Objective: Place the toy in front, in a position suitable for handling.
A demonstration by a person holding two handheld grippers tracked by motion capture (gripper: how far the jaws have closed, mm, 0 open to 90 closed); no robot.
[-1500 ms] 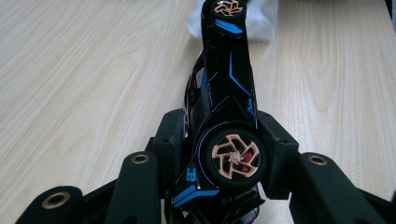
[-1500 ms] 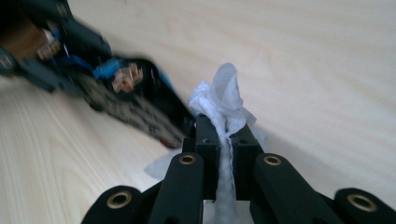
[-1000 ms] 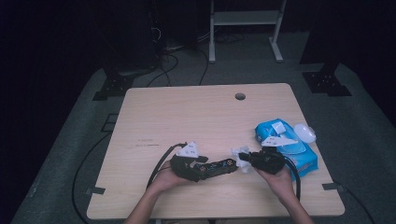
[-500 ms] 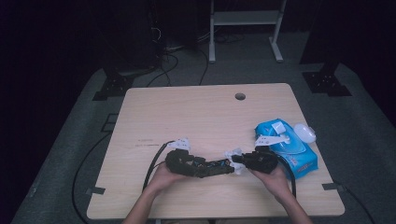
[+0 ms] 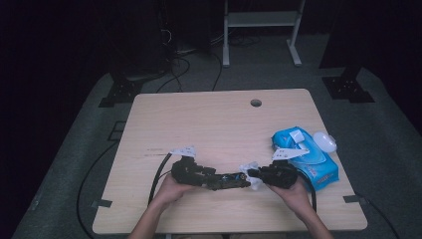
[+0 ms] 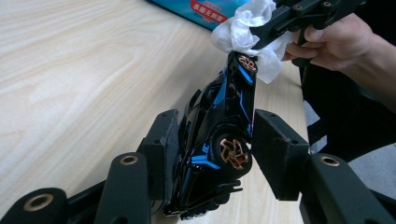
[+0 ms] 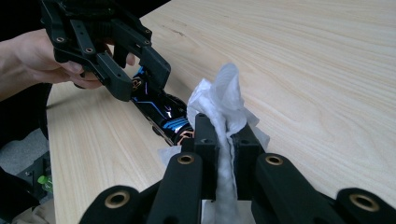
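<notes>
A black toy car point(image 6: 219, 126) with blue stripes and copper wheels is clamped between the pads of my left gripper point(image 6: 212, 149), held above the table near its front edge point(image 5: 226, 180). My right gripper point(image 7: 224, 140) is shut on a crumpled white wet wipe point(image 7: 224, 98). The wipe point(image 6: 243, 30) presses against the far end of the car point(image 7: 161, 112). In the high view the two grippers meet nose to nose, the left gripper point(image 5: 191, 172) at the left and the right gripper point(image 5: 271, 174) at the right, with the wipe point(image 5: 249, 172) between them.
A blue pack of wet wipes point(image 5: 306, 157) lies at the table's right edge, its flap lifted, with a white round lid point(image 5: 326, 141) beside it. The wooden table point(image 5: 219, 124) has a cable hole point(image 5: 256, 103) at the back. Black cables point(image 5: 159, 174) trail off the left.
Both grippers have shifted slightly left and toward the front edge together. The wipe stays pressed on the car's end.
</notes>
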